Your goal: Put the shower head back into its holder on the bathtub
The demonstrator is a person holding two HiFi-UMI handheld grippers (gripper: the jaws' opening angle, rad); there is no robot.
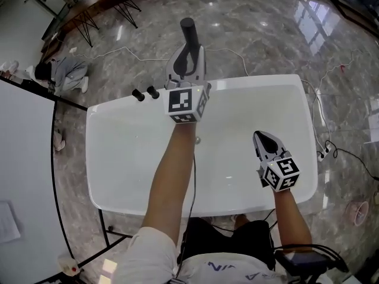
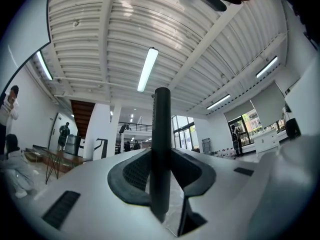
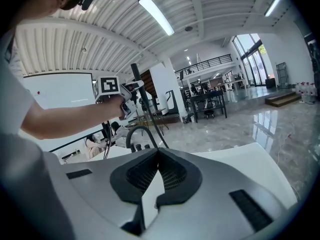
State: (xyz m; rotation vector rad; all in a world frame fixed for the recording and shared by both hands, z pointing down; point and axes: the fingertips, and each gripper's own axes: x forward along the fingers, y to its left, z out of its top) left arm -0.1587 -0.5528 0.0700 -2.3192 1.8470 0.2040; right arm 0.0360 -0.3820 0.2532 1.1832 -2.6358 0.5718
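Your left gripper [image 1: 186,61] is clamped on the dark handle of the shower head [image 1: 188,33], which sticks up past the jaws over the far rim of the bathtub [image 1: 260,80]. In the left gripper view only that upright handle shows. Its top end runs against the ceiling, and you cannot tell which way the spray face points. The gripper covers the rim beneath it, so the holder cannot be made out. Two dark knobs [image 1: 145,93] sit on the rim just to its left. Your right gripper [image 1: 265,139] hangs over the tub's right side, jaws closed together on nothing.
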